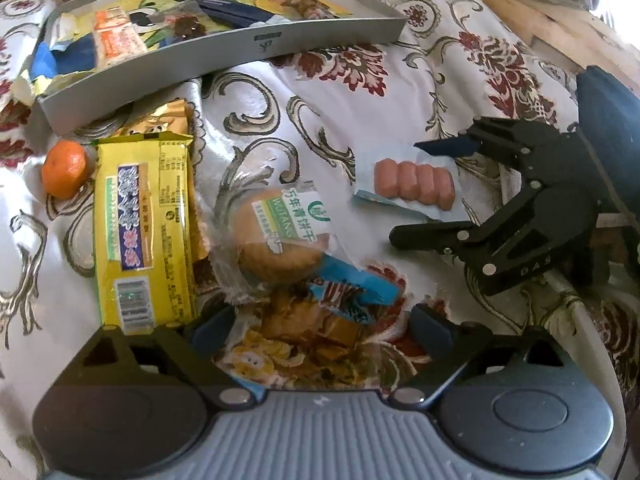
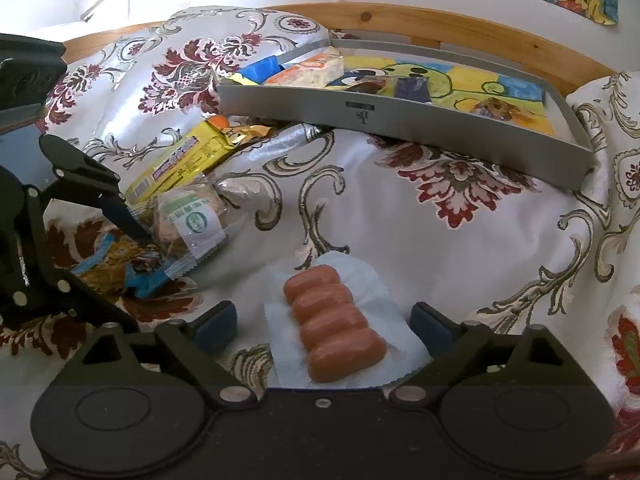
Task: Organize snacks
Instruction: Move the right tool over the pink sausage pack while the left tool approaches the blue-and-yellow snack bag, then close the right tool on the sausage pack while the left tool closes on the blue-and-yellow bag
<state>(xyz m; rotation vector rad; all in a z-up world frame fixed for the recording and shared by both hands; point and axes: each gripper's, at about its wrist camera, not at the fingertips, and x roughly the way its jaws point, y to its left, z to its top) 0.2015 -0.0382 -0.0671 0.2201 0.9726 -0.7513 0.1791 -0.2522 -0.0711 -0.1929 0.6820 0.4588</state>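
My left gripper [image 1: 322, 326] is open, its fingers either side of a blue-and-yellow snack packet [image 1: 344, 296] on the patterned cloth. A clear biscuit pack with a green label [image 1: 280, 236] lies just beyond it, with a yellow wafer pack [image 1: 144, 232] to its left. My right gripper [image 2: 324, 320] is open and straddles a pack of pink sausages [image 2: 334, 328] on white wrapping. In the left wrist view the right gripper [image 1: 404, 190] reaches in from the right around the sausages [image 1: 414, 182]. The grey tray [image 2: 400, 116] stands at the back with several snacks inside.
A small orange [image 1: 64, 168] sits left of the yellow pack, and a gold packet [image 1: 160, 120] lies against the tray's wall [image 1: 240, 48]. A wooden bed frame [image 2: 460, 32] runs behind the tray. Bare cloth [image 2: 400, 220] lies between the sausages and the tray.
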